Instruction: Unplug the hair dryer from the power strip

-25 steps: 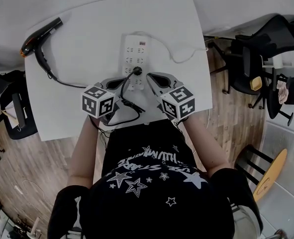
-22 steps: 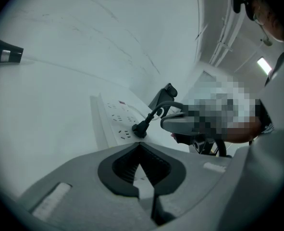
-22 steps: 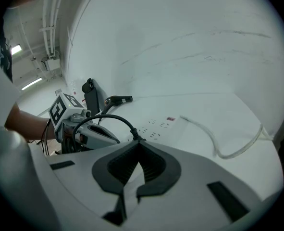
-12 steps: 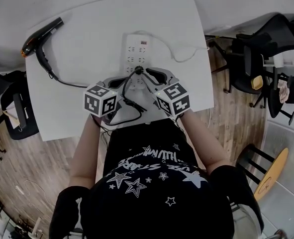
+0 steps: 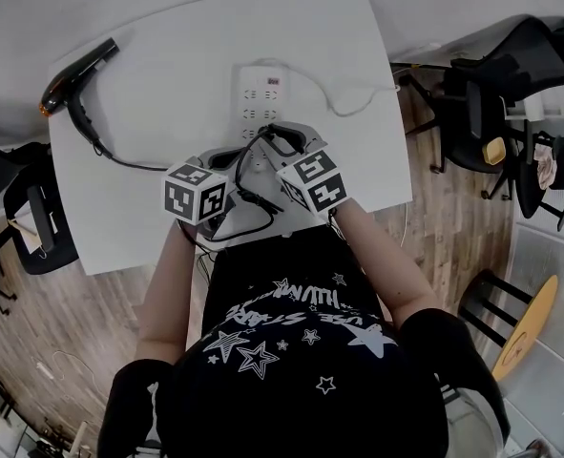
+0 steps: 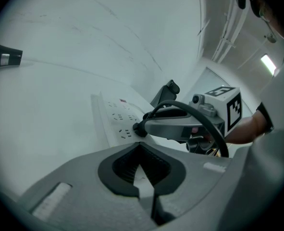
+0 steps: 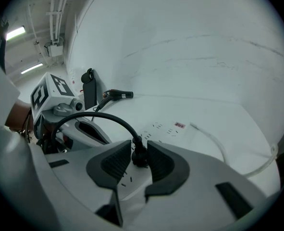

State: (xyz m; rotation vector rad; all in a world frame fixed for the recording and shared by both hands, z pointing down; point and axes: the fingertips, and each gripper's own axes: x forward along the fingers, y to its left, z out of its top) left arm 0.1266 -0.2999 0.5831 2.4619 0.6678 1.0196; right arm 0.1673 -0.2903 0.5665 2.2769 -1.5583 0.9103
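A white power strip [image 5: 261, 103] lies mid-table, and the black plug [image 5: 266, 134] sits in a socket near its front end. Its black cord [image 5: 119, 156] loops back to the black hair dryer [image 5: 77, 70] at the table's far left. My right gripper [image 5: 278, 141] is at the plug. In the right gripper view its pads press on both sides of the plug [image 7: 140, 157], so my right gripper [image 7: 139, 154] is shut on it. My left gripper [image 5: 232, 157] is shut on nothing, with its tips together [image 6: 141, 150], just left of the strip's [image 6: 114, 121] near end.
The strip's white cable [image 5: 350, 113] trails off towards the table's [image 5: 167, 27] right edge. Black office chairs [image 5: 496, 93] stand to the right on the wooden floor, and another chair [image 5: 19, 213] stands on the left. A round wooden stool [image 5: 515, 337] is at the lower right.
My right gripper has swung left from beside the strip onto the plug, and its jaws have closed in round it. The left gripper has hardly moved.
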